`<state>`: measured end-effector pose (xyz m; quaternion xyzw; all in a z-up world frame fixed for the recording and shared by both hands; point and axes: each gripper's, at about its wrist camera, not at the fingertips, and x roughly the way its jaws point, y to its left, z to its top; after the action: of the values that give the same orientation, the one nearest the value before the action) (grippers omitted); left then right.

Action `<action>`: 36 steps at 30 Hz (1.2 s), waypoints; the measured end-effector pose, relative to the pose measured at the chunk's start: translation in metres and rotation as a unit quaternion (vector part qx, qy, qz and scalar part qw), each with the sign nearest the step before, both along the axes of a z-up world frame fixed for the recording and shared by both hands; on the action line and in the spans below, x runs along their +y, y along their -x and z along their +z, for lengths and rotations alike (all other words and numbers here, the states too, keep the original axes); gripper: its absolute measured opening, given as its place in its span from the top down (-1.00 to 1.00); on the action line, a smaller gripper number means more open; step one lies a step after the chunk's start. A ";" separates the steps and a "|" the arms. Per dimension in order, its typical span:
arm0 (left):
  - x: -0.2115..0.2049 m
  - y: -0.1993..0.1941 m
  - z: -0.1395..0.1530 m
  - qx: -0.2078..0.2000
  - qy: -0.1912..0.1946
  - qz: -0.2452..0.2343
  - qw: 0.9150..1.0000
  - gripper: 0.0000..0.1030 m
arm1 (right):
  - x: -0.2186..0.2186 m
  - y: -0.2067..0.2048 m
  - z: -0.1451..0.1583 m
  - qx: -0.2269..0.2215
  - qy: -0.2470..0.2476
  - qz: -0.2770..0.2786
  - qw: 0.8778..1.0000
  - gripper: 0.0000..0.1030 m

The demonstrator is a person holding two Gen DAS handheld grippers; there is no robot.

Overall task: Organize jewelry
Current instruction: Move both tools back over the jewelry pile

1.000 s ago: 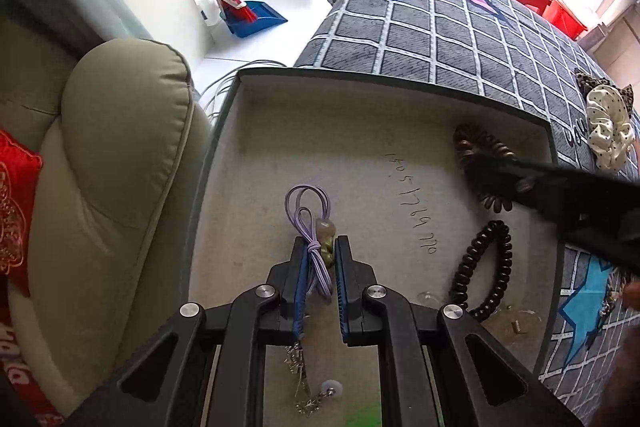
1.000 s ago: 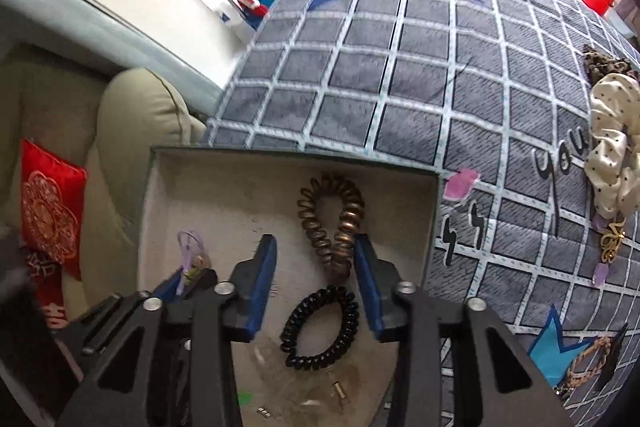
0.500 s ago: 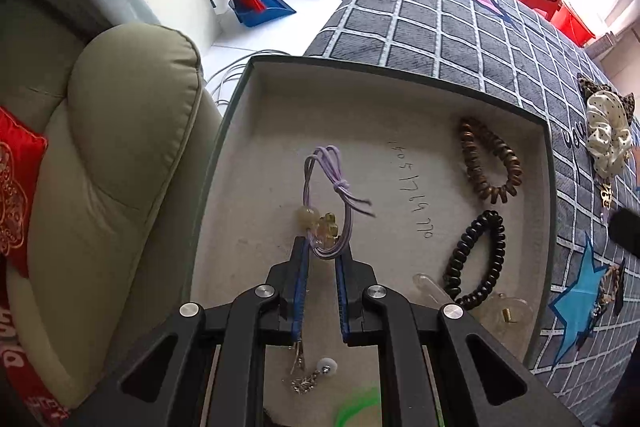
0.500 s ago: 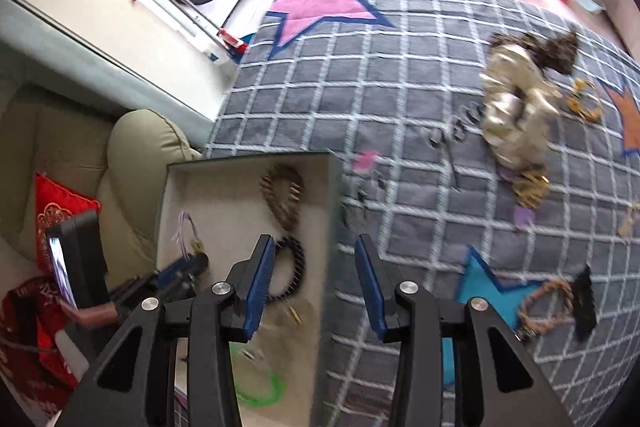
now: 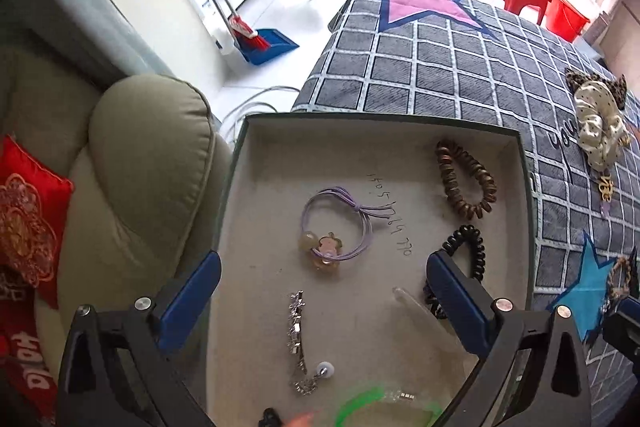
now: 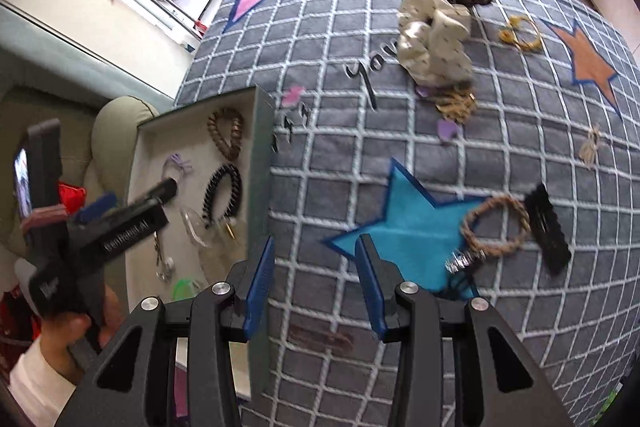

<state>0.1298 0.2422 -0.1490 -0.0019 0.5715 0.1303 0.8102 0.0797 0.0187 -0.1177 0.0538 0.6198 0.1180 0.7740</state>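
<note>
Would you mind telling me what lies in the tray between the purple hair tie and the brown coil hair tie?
Only bare tray floor with handwritten digits separates the purple hair tie from the brown coil hair tie, in the left wrist view.

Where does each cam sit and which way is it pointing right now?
Left wrist: on the left gripper, looking down into the grey tray at the purple hair tie; its own two blue-padded fingers show, spread wide.
Right wrist: on the right gripper, over the checked blanket, facing the braided ring on the blue star; own open fingers show, plus the left gripper and the hand holding it.
Shared: tray, purple hair tie, brown coil tie, black coil tie, cream scrunchie.
</note>
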 end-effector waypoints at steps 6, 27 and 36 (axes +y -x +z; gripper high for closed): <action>-0.004 0.020 0.008 0.006 0.021 0.010 1.000 -1.00 | -0.029 0.023 -0.005 0.020 0.010 -0.013 1.000 -0.18; -0.160 0.064 0.035 0.021 0.058 -0.166 0.984 -1.00 | -0.155 0.056 -0.013 0.045 0.073 -0.087 0.993 -0.42; -0.202 0.062 0.013 0.041 0.068 -0.191 0.978 -1.00 | -0.171 0.031 -0.024 0.043 0.096 -0.058 0.993 -0.42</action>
<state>0.0677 0.0399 -0.1362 0.0574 0.6014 -0.0660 0.7941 0.0485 -0.1520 -0.1415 0.0199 0.6568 0.0105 0.7537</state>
